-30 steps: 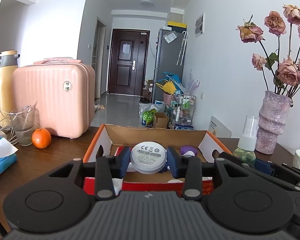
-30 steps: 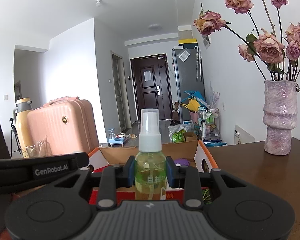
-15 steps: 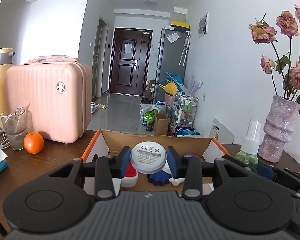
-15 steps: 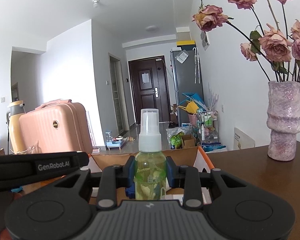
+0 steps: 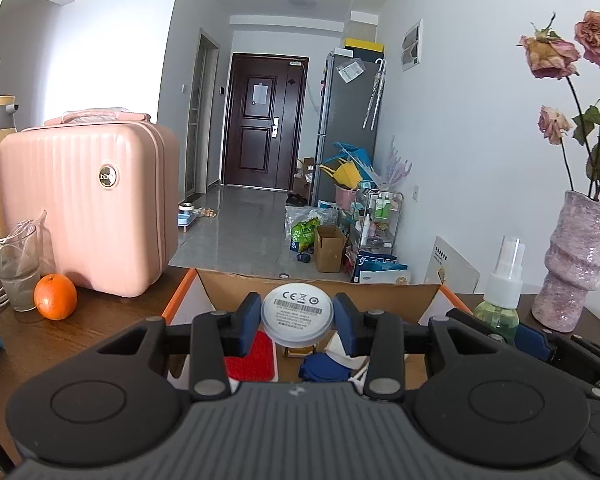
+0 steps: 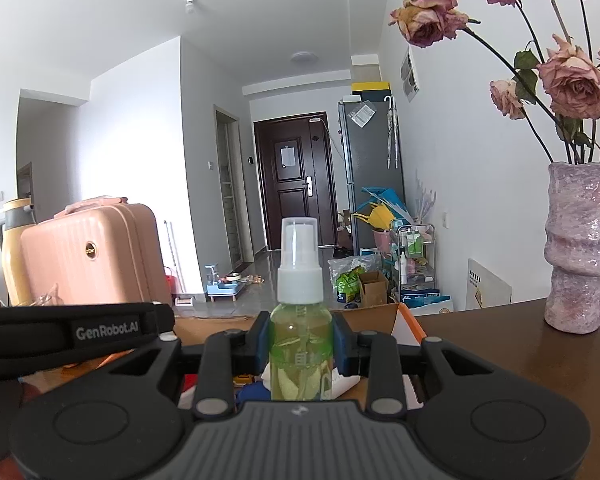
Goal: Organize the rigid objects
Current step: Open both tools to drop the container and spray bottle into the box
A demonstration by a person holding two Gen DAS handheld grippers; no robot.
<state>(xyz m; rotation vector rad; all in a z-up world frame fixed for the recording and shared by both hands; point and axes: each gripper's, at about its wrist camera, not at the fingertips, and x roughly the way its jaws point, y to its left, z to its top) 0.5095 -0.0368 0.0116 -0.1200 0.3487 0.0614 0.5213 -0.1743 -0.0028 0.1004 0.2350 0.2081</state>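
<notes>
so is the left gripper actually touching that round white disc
Touching. The left wrist view shows the left gripper with both blue pads pressed against the sides of the round white disc, no gap either side.

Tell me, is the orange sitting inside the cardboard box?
No, the orange rests on the wooden table beside the pink suitcase, outside the cardboard box.

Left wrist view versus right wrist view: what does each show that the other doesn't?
Only the left wrist view shows the round white disc clamped in the left gripper, the orange fruit and the clear glass cup. Only the right wrist view shows the right gripper head-on. Both show the green spray bottle, open cardboard box, pink suitcase and purple vase.
</notes>
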